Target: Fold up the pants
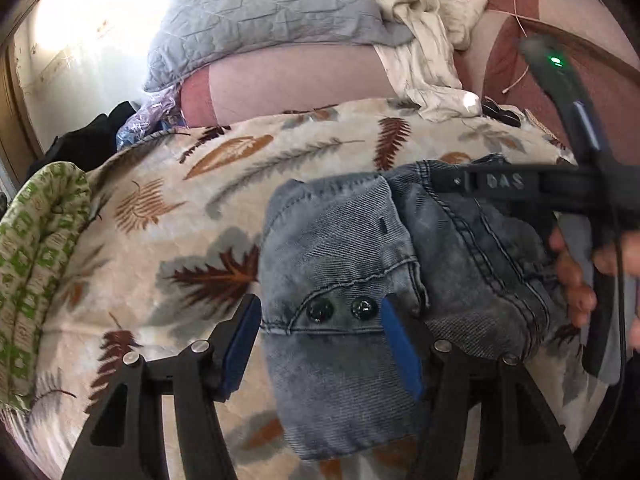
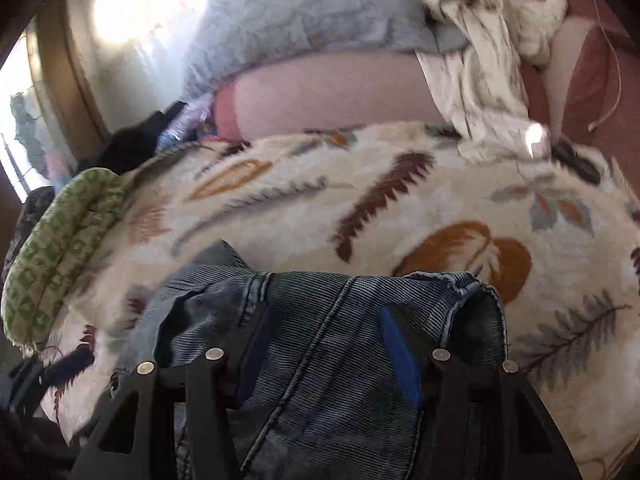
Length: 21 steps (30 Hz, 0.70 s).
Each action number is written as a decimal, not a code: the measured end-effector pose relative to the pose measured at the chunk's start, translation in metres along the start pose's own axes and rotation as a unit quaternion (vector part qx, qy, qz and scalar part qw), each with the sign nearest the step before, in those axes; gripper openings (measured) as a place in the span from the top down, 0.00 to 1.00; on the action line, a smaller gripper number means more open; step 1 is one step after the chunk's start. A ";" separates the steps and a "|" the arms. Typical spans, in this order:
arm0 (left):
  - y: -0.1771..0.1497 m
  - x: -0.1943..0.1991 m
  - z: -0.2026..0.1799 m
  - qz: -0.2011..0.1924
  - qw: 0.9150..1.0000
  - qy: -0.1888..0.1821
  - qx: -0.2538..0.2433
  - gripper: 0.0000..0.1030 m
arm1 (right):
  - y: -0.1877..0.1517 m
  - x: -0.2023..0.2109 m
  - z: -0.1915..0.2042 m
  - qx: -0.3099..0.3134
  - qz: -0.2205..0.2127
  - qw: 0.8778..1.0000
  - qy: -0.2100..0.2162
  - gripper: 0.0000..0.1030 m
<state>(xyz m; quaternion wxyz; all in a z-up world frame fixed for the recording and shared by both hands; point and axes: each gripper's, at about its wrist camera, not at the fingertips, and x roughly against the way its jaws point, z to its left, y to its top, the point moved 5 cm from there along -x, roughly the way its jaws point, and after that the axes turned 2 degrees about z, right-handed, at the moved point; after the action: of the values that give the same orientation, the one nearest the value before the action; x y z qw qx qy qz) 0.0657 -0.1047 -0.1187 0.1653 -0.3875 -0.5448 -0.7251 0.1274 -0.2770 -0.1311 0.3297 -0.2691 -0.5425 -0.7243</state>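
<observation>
1. Left wrist view is showing the folded denim pants [image 1: 360, 280] lying on a leaf-print blanket [image 1: 168, 216] spread over the bed, their long axis running from the lower edge up and to the right.
2. Two dark buttons [image 1: 342, 309] are sitting between the left gripper [image 1: 320, 344] fingers, which are standing apart, pads clear of the denim.
3. At the right, a hand [image 1: 576, 276] is gripping the other tool's handle, partly cut off by the frame edge.
4. Right wrist view is blurring, so fine detail is hard to make out.
5. The right gripper [image 2: 328, 352] fingers are spread apart over the pants [image 2: 320, 360], a double seam running between them; whether the pads are touching cloth cannot be told.
6. A grey quilt [image 2: 304, 20] and a crumpled white cloth [image 2: 480, 72] are lying far back.
</observation>
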 end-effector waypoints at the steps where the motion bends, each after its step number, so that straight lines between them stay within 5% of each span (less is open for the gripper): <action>1: -0.003 -0.002 -0.002 0.000 1.000 -0.005 0.005 0.39 | 0.000 -0.006 -0.007 -0.010 0.007 1.000 0.003 0.41; 4: -0.010 -0.002 -0.008 0.012 0.999 -0.027 0.023 0.39 | -0.005 -0.021 -0.028 -0.039 0.027 0.999 -0.007 0.29; 7: -0.016 -0.004 -0.013 0.009 1.000 -0.022 0.018 0.39 | -0.015 -0.033 -0.050 -0.100 0.060 0.993 0.035 0.29; 13: -0.019 -0.004 -0.015 0.007 1.000 -0.022 0.013 0.39 | -0.028 -0.017 -0.045 -0.067 0.068 0.995 0.006 0.28; 17: -0.018 -0.006 -0.013 0.013 0.999 -0.032 0.016 0.39 | -0.026 0.025 -0.034 -0.039 0.015 0.999 -0.017 0.28; 21: -0.020 -0.006 -0.012 0.005 0.999 -0.036 0.023 0.39 | -0.035 0.070 -0.004 0.011 -0.053 0.998 0.027 0.28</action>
<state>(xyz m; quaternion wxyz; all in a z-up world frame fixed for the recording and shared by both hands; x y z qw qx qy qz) 0.0518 -0.1098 -0.1374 0.1584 -0.4124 -0.5652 -0.6967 0.0561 -0.2867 -0.1013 0.3085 -0.2167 -0.5545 -0.7419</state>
